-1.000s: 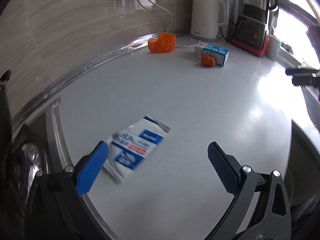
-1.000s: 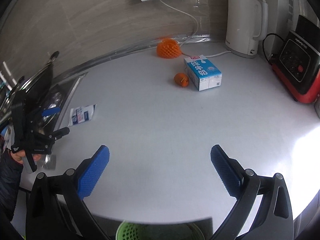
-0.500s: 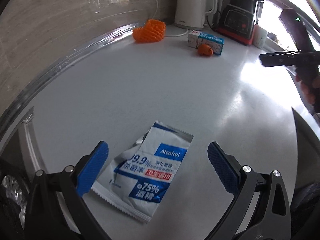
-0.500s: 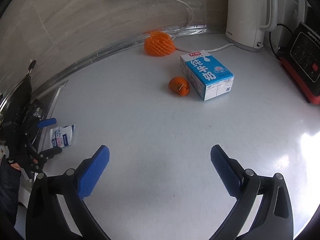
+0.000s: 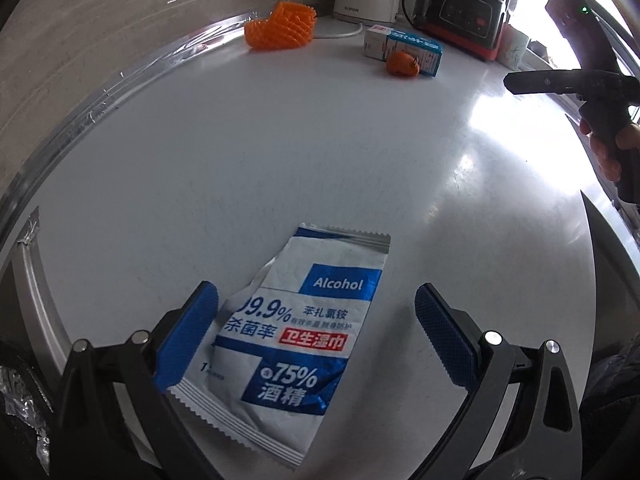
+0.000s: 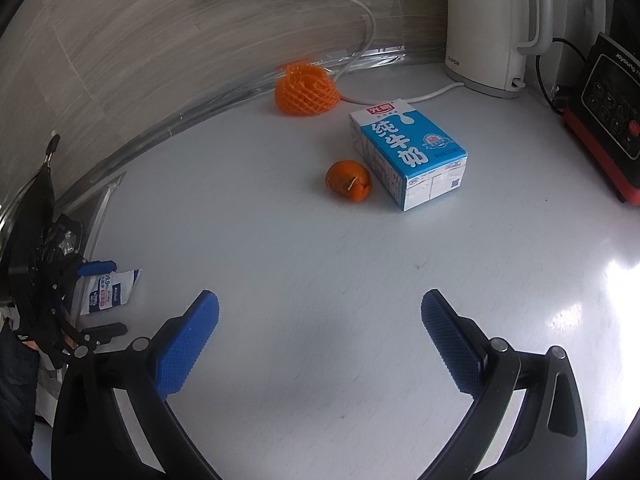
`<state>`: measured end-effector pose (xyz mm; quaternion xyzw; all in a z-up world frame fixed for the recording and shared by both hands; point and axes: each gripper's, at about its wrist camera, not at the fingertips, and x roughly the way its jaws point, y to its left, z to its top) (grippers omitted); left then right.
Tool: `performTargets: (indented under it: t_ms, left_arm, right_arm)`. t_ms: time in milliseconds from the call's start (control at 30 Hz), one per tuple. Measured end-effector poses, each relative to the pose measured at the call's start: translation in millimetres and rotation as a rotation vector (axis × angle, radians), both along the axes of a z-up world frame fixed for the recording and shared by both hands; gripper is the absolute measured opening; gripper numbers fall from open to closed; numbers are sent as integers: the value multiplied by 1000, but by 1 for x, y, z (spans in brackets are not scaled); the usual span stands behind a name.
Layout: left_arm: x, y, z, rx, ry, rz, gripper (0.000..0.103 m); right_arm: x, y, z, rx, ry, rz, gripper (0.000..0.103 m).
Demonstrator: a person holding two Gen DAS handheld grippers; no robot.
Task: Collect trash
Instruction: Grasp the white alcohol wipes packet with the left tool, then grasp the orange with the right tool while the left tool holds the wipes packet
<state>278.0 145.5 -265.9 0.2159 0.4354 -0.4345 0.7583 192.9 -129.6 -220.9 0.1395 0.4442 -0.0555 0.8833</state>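
Observation:
A torn blue-and-white alcohol wipe packet (image 5: pixel 298 340) lies flat on the white counter (image 5: pixel 280 152). My left gripper (image 5: pixel 316 336) is open, its blue fingers either side of the packet, just above it. The packet also shows small in the right wrist view (image 6: pixel 108 290), with the left gripper (image 6: pixel 100 300) over it. My right gripper (image 6: pixel 320 336) is open and empty above bare counter. Ahead of it lie an orange peel (image 6: pixel 349 180), a blue milk carton (image 6: pixel 408 152) and an orange foam net (image 6: pixel 306 90).
A white kettle (image 6: pixel 486 24) and a red-based blender (image 6: pixel 604 112) stand at the back right by the wall. A white cable (image 6: pixel 360 40) runs along the back. A sink edge (image 5: pixel 28 280) lies to the left of the packet.
My left gripper has moved forward and down over the wipe packet, which now sits between its fingers. My right gripper has advanced toward the carton and peel.

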Motion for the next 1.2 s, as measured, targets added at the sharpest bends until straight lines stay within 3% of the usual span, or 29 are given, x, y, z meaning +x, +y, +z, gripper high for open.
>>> performTargets:
  t_ms: [133, 200, 400, 467, 567, 800, 900, 967, 1133, 1200]
  left_arm:
    - [2, 1, 3, 36, -25, 46, 76]
    - [3, 2, 6, 44, -18, 74, 60]
    - [1, -2, 8, 74, 3, 126, 47]
    - [0, -2, 10, 72, 6, 148, 32]
    - [1, -1, 12, 68, 21, 202, 18]
    - [-6, -7, 14, 42, 47, 254, 13]
    - [-11, -12, 20, 4, 69, 274, 13]
    - [-14, -16, 26, -31, 78, 287, 13]
    - [-21, -25, 40, -91, 88, 324, 13]
    - [-21, -27, 44, -125, 106, 338, 14]
  right_arm:
    - [2, -2, 0, 2, -2, -2, 100]
    - [3, -3, 0, 3, -2, 1, 100]
    - [7, -2, -1, 7, -5, 7, 100]
    - [9, -2, -1, 8, -4, 7, 100]
    - [12, -2, -2, 5, 2, 1, 100]
    - [33, -8, -10, -22, 9, -23, 98]
    - [48, -17, -15, -34, 20, -26, 83]
    - [60, -22, -21, -23, 37, -25, 65]
    - [83, -28, -33, -25, 80, -20, 51]
    - [89, -29, -35, -39, 83, -22, 51]
